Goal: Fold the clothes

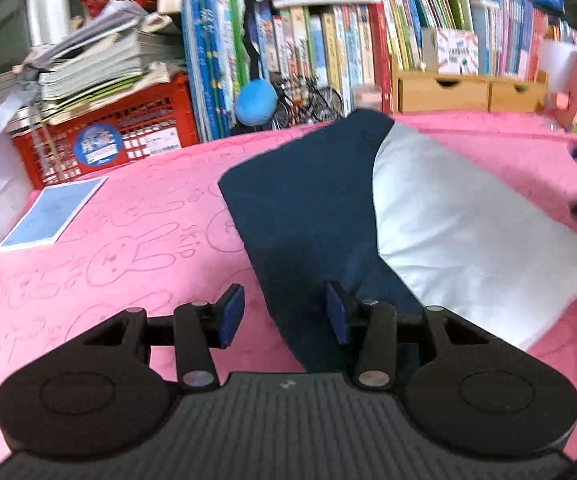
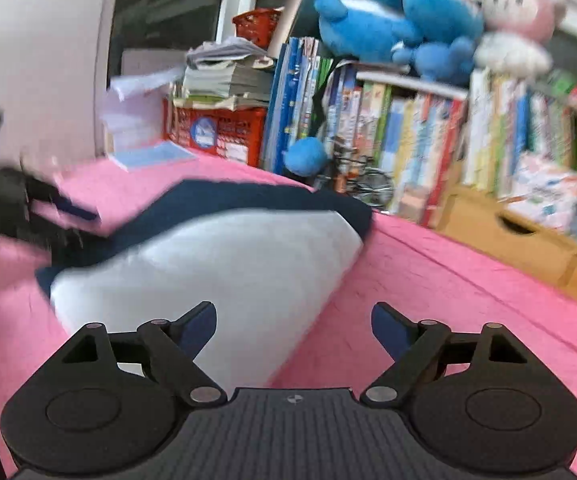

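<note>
A folded garment, dark navy with a pale grey panel, lies flat on the pink rabbit-print cloth, in front of the row of books. The left gripper hangs over the garment's near navy edge, jaws partly spread with nothing between them. The right gripper hovers at the grey panel's near corner, jaws wide apart and empty. A red crate stands beyond the garment's left side.
</note>
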The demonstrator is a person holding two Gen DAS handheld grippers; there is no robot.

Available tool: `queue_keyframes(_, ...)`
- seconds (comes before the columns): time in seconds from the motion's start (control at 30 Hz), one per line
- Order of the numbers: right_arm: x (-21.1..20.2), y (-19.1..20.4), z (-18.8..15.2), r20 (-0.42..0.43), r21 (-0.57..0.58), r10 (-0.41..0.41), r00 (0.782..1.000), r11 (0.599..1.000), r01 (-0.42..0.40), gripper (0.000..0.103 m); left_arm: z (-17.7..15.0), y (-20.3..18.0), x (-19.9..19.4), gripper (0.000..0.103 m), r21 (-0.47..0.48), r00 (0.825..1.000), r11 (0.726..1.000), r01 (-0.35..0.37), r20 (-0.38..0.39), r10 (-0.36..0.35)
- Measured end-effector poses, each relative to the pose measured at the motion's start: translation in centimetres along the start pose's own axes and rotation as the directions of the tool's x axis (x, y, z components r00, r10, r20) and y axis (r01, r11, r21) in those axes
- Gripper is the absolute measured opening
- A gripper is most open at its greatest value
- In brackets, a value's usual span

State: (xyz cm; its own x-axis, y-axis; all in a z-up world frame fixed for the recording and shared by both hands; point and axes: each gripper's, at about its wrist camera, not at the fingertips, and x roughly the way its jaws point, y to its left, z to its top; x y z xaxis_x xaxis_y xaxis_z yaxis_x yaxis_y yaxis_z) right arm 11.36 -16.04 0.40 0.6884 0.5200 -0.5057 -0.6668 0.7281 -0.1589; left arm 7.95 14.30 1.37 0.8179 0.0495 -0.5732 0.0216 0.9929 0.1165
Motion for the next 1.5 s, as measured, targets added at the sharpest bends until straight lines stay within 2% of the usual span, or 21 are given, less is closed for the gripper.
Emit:
queue_keyframes(0.07, -1.6, 2.1, -2.3, 0.015, -0.080, -0.095, 0.995, 0.992, 0.096, 0.093, -0.2, -0.7, -1.4, 0.045, -0.017, 0.999, 1.000, 0.002, 0.049, -0.001)
queue_keyframes(0.13, -2.3, 4.5, -4.3, 0.037, -0.152, -0.162, 0.986, 0.974, 0.166, 0.095, -0.3, -2.1, -2.3, 0.061, -0.002, 0.995, 1.000, 0.007, 0.095, -0.007)
queue_keyframes(0.17, -2.2, 5.3, -4.6, 0.033, -0.169, -0.176, 0.984, 0.969, 0.179, 0.095, -0.4, -3.0, -2.4, 0.063, 0.017, 0.995, 1.000, 0.000, 0.104, -0.002)
queue_keyframes(0.33, -0.6, 7.7, -5.3, 0.016, -0.228, -0.225, 0.974, 0.948, 0.222, 0.095, -2.1, -5.3, -1.0, 0.067, 0.079, 0.998, 0.996, -0.042, 0.044, 0.039)
queue_keyframes(0.4, -0.6, 7.2, -5.3, 0.019, -0.196, -0.250, 0.968, 0.949, 0.248, 0.095, -3.0, -5.0, -0.3, 0.068, 0.064, 0.997, 0.995, -0.078, 0.020, 0.077)
queue_keyframes(0.53, -1.2, 3.1, -5.5, -0.030, -0.016, -0.212, 0.977, 0.977, 0.212, 0.100, -4.2, -2.9, -0.5, 0.072, -0.071, 1.000, 0.997, -0.027, -0.003, 0.027)
queue_keyframes(0.6, -0.9, 2.0, -5.8, -0.074, 0.019, -0.221, 0.972, 0.975, 0.223, 0.101, -4.6, -2.7, -0.8, 0.073, -0.072, 1.000, 0.997, -0.031, 0.002, 0.031)
queue_keyframes(0.63, -0.7, 1.6, -6.0, -0.093, 0.020, -0.239, 0.967, 0.970, 0.242, 0.099, -4.9, -2.7, -1.2, 0.073, -0.062, 0.999, 0.997, -0.036, 0.010, 0.037)
queue_keyframes(0.7, -0.5, 1.0, -6.3, -0.121, -0.032, -0.405, 0.906, 0.914, 0.404, 0.099, -5.5, -2.5, -1.7, 0.073, -0.072, 0.999, 0.997, -0.035, 0.018, 0.037)
queue_keyframes(0.77, -1.5, -0.3, -6.5, -0.145, -0.021, -0.409, 0.901, 0.912, 0.410, 0.096, -5.9, -2.0, -2.0, 0.073, -0.106, 0.999, 0.994, -0.024, 0.019, 0.026)
queue_keyframes(0.8, -2.2, -0.6, -6.4, -0.135, -0.003, -0.391, 0.910, 0.919, 0.394, 0.095, -5.9, -2.0, -2.1, 0.073, -0.110, 0.999, 0.994, -0.026, 0.023, 0.028)
queue_keyframes(0.93, -4.6, 0.5, -4.1, -0.011, 0.067, -0.227, 0.974, 0.972, 0.227, 0.093, -6.1, -2.1, -2.5, 0.073, -0.110, 0.998, 0.993, -0.041, 0.034, 0.045)
queue_keyframes(1.0, -3.9, 2.5, -2.1, 0.037, 0.029, -0.142, 0.989, 0.990, 0.141, 0.081, -6.2, -2.1, -3.1, 0.073, -0.099, 0.998, 0.994, -0.055, 0.033, 0.059)
queue_keyframes(1.1, -1.2, 7.0, 0.0, 0.062, -0.073, 0.019, 0.998, 0.997, -0.015, 0.074, -6.9, -1.1, -4.5, 0.078, -0.134, 0.996, 0.988, -0.072, 0.044, 0.078)
queue_keyframes(1.13, -0.3, 8.6, 0.5, 0.058, -0.107, 0.072, 0.996, 0.992, -0.066, 0.073, -7.1, -0.5, -4.8, 0.079, -0.153, 0.995, 0.985, -0.081, 0.049, 0.089)
queue_keyframes(1.2, 1.6, 11.7, 0.8, 0.035, -0.177, 0.138, 0.990, 0.975, -0.130, 0.068, -7.2, 0.7, -5.2, 0.077, -0.191, 0.984, 0.969, -0.156, 0.052, 0.168)
queue_keyframes(1.27, 3.2, 14.7, 1.0, 0.009, -0.240, 0.192, 0.981, 0.953, -0.184, 0.066, -6.9, 2.1, -5.5, 0.077, -0.244, 0.978, 0.954, -0.174, 0.074, 0.197)
queue_keyframes(1.33, 4.6, 16.1, 1.3, -0.014, -0.202, 0.252, 0.968, 0.947, -0.250, 0.066, -6.0, 3.3, -5.9, 0.078, -0.297, 0.981, 0.950, -0.095, 0.132, 0.140)
queue_keyframes(1.37, 5.2, 16.8, 1.5, -0.026, -0.182, 0.283, 0.959, 0.942, -0.282, 0.066, -5.3, 3.4, -6.0, 0.078, -0.294, 0.981, 0.954, -0.055, 0.164, 0.107)
queue_keyframes(1.43, 6.6, 17.5, 1.9, -0.073, -0.122, 0.354, 0.932, 0.925, -0.361, 0.066, -4.1, 2.1, -4.9, 0.079, -0.203, 0.977, 0.977, -0.066, 0.188, 0.105)
queue_keyframes(1.5, 6.8, 18.5, 2.3, -0.091, -0.136, 0.401, 0.911, 0.902, -0.411, 0.066, -2.9, 0.9, -3.9, 0.080, -0.111, 0.973, 0.991, -0.080, 0.207, 0.102)
